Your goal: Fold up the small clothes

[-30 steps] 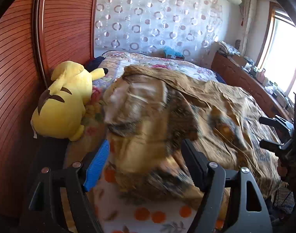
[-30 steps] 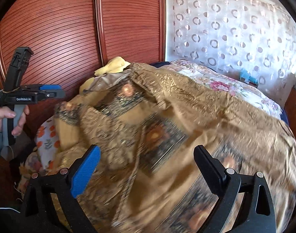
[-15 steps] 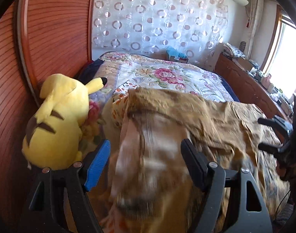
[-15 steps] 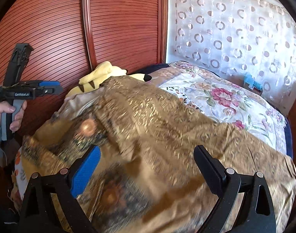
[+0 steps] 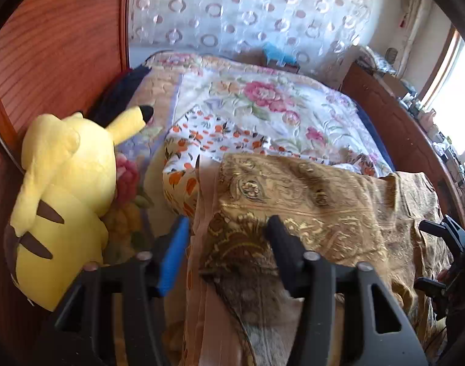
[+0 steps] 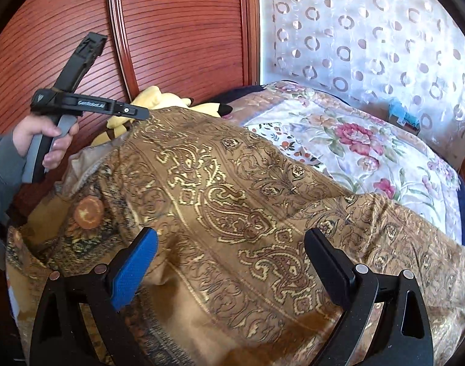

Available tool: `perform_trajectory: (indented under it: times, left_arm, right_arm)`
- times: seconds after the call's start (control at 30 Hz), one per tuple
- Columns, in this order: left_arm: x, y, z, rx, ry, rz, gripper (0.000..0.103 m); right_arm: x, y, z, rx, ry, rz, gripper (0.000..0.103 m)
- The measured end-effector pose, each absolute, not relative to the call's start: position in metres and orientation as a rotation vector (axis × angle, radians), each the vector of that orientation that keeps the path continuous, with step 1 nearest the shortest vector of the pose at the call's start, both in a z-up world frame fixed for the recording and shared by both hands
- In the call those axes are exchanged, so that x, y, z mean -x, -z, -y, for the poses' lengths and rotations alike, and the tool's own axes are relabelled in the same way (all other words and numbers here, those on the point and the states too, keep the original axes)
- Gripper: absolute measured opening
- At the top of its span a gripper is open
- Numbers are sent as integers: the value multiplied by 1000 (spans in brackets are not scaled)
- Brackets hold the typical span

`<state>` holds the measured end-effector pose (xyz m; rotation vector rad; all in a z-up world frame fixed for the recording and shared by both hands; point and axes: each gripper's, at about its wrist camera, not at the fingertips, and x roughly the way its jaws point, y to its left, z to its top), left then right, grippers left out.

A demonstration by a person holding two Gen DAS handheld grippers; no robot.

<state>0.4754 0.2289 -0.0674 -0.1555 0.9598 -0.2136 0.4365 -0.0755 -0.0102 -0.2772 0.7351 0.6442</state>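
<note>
Reddish slatted wood panelling [image 5: 49, 61] backs the bed at the left, where a yellow plush toy [image 5: 61, 189] lies against it. Beside it the left gripper [image 5: 226, 231], its jaws having just been closing, has a fold of the brown paisley cloth [image 6: 232, 201] between them. Farther right the cloth spreads over the floral bedspread [image 5: 263, 106]; the right gripper [image 6: 229, 244] hangs above it, jaws spread and empty.

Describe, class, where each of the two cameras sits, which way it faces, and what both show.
Left wrist: on the left gripper, facing down the bed; its fingers straddle the brown paisley cloth.
Right wrist: on the right gripper, facing the wooden wardrobe; the left hand shows.
Shared: cloth, yellow plush toy, bed.
</note>
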Motion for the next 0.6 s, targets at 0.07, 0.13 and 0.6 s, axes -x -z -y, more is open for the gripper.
perform_trajectory:
  times: [0.07,0.13,0.6]
  left_arm:
    - [-479,68,-226,163,226,-964,37]
    - [-478,63,-221,141,223,-950,31]
    - [-408,-18,-185,44,365,-724,5]
  right_arm:
    - [-439,10,73,275,-647,-733,97]
    - [-440,10,72,276,-647,-726,97]
    - [-443,-2,81,266,-612,-650,97]
